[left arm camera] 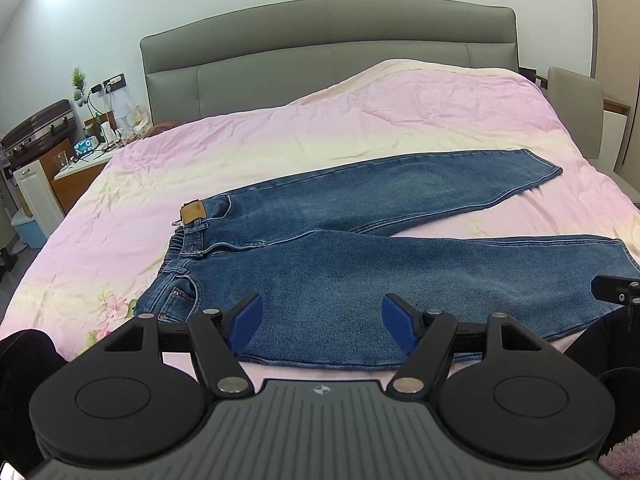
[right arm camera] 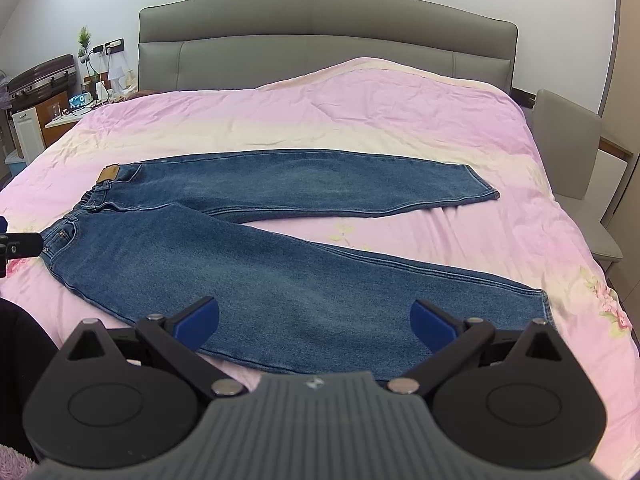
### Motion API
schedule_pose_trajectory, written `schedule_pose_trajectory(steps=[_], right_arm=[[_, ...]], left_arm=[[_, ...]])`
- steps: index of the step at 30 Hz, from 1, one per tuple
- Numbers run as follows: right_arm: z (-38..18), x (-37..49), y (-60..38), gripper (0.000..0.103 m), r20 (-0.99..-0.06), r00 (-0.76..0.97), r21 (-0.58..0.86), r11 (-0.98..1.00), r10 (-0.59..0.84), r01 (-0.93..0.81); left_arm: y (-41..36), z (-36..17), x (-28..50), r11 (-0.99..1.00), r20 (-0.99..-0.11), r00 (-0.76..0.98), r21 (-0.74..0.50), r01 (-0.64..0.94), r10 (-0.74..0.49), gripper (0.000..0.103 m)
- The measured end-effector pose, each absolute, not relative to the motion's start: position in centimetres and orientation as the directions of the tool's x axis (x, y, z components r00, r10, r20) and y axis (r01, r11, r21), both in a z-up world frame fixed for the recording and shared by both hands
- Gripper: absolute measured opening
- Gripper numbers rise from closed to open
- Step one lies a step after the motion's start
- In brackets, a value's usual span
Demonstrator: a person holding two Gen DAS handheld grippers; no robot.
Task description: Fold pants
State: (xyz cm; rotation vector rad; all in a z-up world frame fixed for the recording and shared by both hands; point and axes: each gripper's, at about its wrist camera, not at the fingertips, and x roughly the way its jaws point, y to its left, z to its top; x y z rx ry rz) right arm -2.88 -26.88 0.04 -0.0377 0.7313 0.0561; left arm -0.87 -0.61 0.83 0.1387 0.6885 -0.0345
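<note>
Blue jeans (left arm camera: 360, 248) lie flat on the pink bedspread (left arm camera: 280, 136), waistband at the left with a tan leather patch (left arm camera: 193, 212), the two legs spread apart toward the right. My left gripper (left arm camera: 322, 320) is open and empty, above the near edge of the near leg by the hip. My right gripper (right arm camera: 315, 322) is open and empty, above the near leg of the jeans (right arm camera: 280, 264) toward its hem (right arm camera: 542, 304). The far leg's hem (right arm camera: 484, 184) lies further back. Each gripper shows at the other view's edge, the right one (left arm camera: 618, 290) and the left one (right arm camera: 16, 246).
A grey headboard (left arm camera: 328, 40) stands behind the bed. A nightstand (left arm camera: 80, 164) with small items, a suitcase (left arm camera: 38, 128) and a blue bin (left arm camera: 28, 232) are at the left. A grey chair (right arm camera: 576, 152) stands at the right of the bed.
</note>
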Motion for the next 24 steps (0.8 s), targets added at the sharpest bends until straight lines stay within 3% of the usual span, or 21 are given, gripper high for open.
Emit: schedule_pose_trajectory(steps=[24], right_arm=[[-0.10, -2.94, -26.73, 0.098, -0.668, 0.743, -0.013, 0.998, 0.041, -0.066]], left_arm=[[-0.63, 0.73, -1.18, 0.989, -0.633, 0.774, 0.127, 0.073, 0.024, 0.081]])
